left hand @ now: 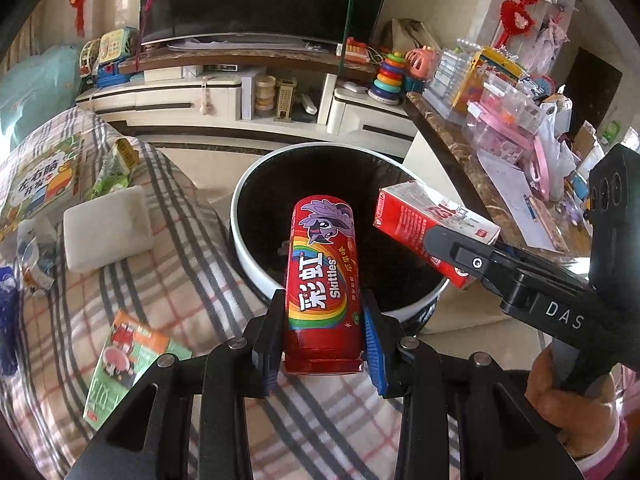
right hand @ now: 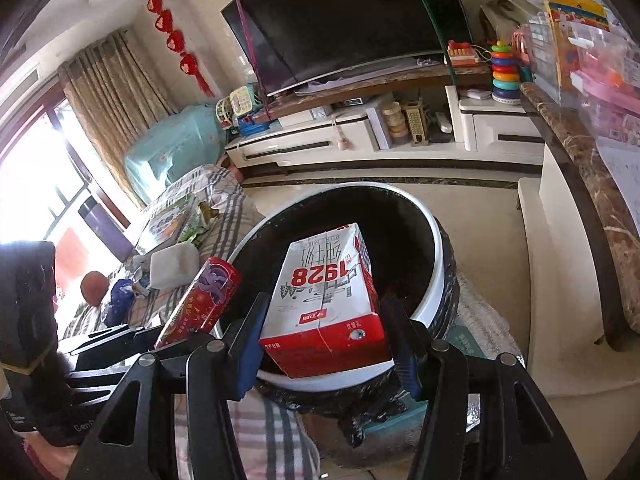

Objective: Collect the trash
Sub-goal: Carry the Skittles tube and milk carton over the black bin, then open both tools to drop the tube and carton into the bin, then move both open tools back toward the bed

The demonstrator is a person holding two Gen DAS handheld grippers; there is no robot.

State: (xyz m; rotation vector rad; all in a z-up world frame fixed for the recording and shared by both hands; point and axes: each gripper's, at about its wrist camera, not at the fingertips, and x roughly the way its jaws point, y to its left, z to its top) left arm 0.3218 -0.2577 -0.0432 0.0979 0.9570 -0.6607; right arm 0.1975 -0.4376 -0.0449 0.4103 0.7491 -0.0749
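Observation:
My left gripper is shut on a red Skittles tube, held over the near rim of a round trash bin with a white rim and black liner. The tube also shows at the left of the right wrist view. My right gripper is shut on a red and white milk carton, tilted above the bin. From the left wrist view the carton hangs over the bin's right side in the right gripper.
A plaid-covered surface at left holds a white sponge block, a green packet, a booklet and crumpled wrappers. A marble counter cluttered with boxes stands at right. A TV cabinet lies beyond.

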